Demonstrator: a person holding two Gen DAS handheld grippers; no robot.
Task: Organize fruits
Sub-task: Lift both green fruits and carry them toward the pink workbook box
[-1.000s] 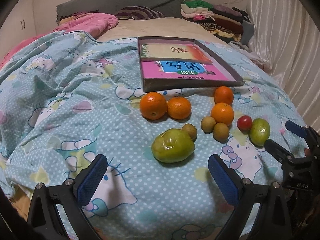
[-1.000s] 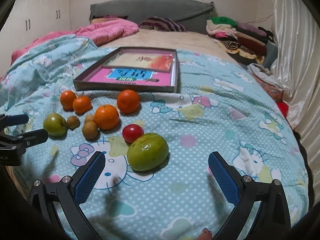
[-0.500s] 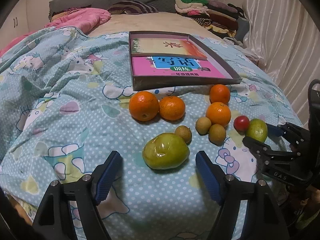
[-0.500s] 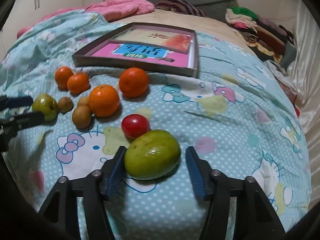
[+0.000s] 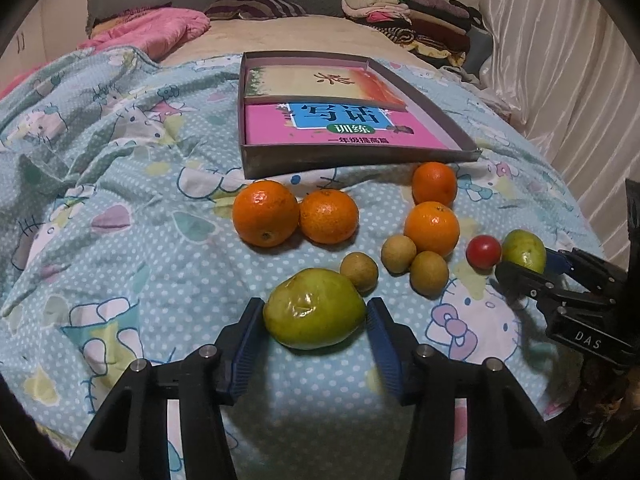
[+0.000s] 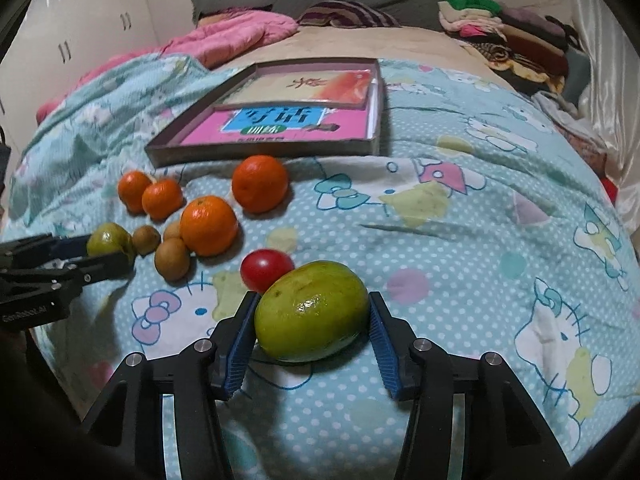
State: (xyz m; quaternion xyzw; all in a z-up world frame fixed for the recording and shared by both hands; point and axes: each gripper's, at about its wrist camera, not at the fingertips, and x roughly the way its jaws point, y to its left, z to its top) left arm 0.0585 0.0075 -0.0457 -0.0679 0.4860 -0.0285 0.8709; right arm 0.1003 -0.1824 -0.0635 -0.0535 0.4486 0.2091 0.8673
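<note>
Grey cardboard tray sits far up the bed on the Hello Kitty quilt, and inside it lie two booklets, a pink one nearer and a cream-and-orange one overlapping its far end; no fruit in it. Count the fruit on the quilt just near of the tray: four oranges, two touching side by side on the left and two more on the right; three small brown round fruits; one red tomato; and two green fruits. The left tongs have just been closing, and their blue pads now clamp the dented, yellow-green pear-like fruit, nearest of the left group, still on the quilt. The right tongs have closed too, gripping the glossy oval green fruit with a brownish blush on top, just near of the tomato and touching it.
</note>
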